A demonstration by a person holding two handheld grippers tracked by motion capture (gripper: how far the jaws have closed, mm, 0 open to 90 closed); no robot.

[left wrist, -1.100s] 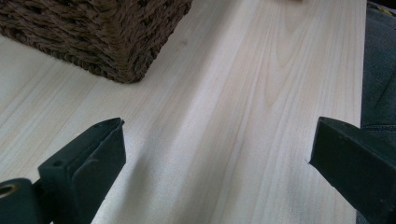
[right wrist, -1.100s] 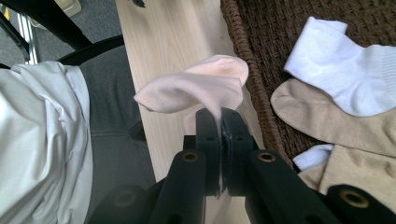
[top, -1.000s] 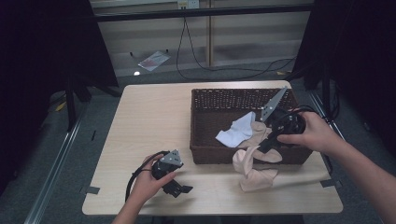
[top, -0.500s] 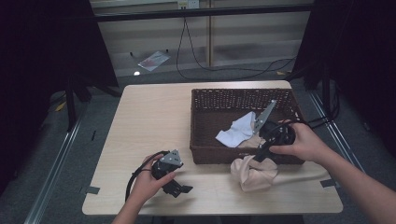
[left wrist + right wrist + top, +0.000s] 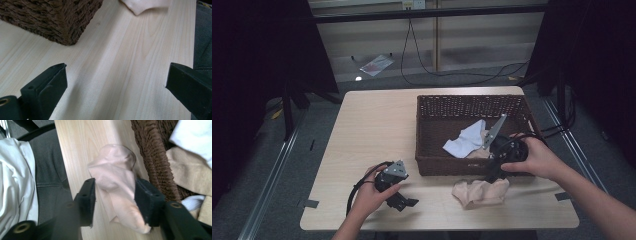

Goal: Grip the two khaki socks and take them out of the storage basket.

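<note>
A peach cloth (image 5: pixel 479 192) (image 5: pixel 112 175) lies crumpled on the table in front of the brown wicker basket (image 5: pixel 472 102). My right gripper (image 5: pixel 492 176) (image 5: pixel 113 200) points down over it. Its jaws have just been opening and now stand apart with the cloth between them, no longer pinched. A white cloth (image 5: pixel 467 140) and a beige one lie inside the basket. My left gripper (image 5: pixel 404 202) (image 5: pixel 116 85) rests on the table near the front left, open wide, with only bare wood between its fingers. From there, the basket's corner (image 5: pixel 50 17) and the peach cloth's edge (image 5: pixel 145 5) show ahead.
The light wooden table (image 5: pixel 372 130) has bare room to the left of the basket. The table's front edge runs close to the peach cloth, and the person's lap (image 5: pixel 50 170) lies just beyond it. Cables lie on the floor behind the table.
The right gripper came down from the basket's front rim with the peach cloth, laid it on the table and opened its jaws. The left gripper has not moved.
</note>
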